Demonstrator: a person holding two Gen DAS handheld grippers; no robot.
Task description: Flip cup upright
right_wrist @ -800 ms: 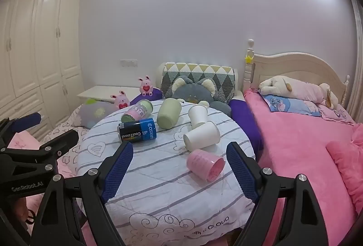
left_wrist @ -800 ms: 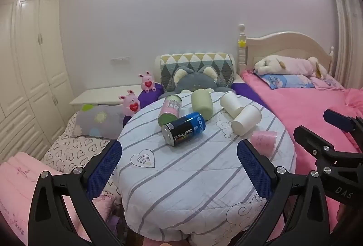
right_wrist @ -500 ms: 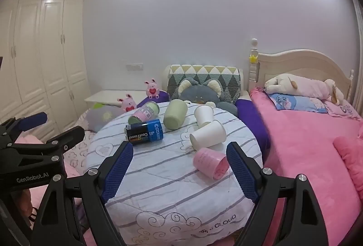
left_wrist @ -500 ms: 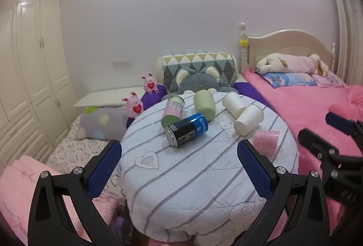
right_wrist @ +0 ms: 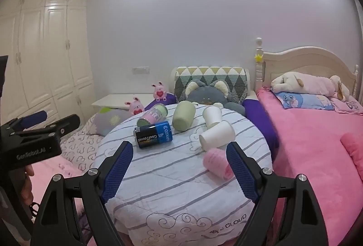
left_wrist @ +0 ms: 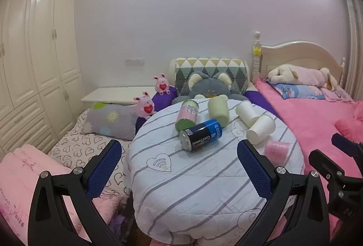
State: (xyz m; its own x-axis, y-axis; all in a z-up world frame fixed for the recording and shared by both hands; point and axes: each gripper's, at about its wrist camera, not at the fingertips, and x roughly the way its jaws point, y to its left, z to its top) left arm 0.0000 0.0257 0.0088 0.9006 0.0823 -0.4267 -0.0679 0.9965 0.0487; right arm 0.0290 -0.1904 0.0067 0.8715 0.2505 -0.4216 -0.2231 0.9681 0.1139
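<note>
Several cups and cans lie on their sides on a round table (left_wrist: 204,189) (right_wrist: 181,189) under a striped white cloth. They are a pink cup (left_wrist: 277,152) (right_wrist: 216,165), two white paper cups (left_wrist: 261,129) (right_wrist: 217,137) (left_wrist: 246,112) (right_wrist: 212,116), a pale green cup (left_wrist: 219,110) (right_wrist: 183,118), a pink-and-green can (left_wrist: 187,115) (right_wrist: 153,115) and a blue-and-black can (left_wrist: 200,137) (right_wrist: 153,134). My left gripper (left_wrist: 179,169) is open and empty, short of the table. My right gripper (right_wrist: 179,169) is open and empty, short of the pink cup.
A pink bed (right_wrist: 317,144) with a plush dog (right_wrist: 310,85) lies right of the table. A grey cat cushion (left_wrist: 208,87) and pink plush toys (left_wrist: 145,106) sit behind it. White wardrobes (left_wrist: 34,53) line the left wall. Pink bedding (left_wrist: 20,178) lies at lower left.
Both grippers have drawn back and risen a little, so the table looks smaller and farther. Both stay open. The cups and cans have not moved.
</note>
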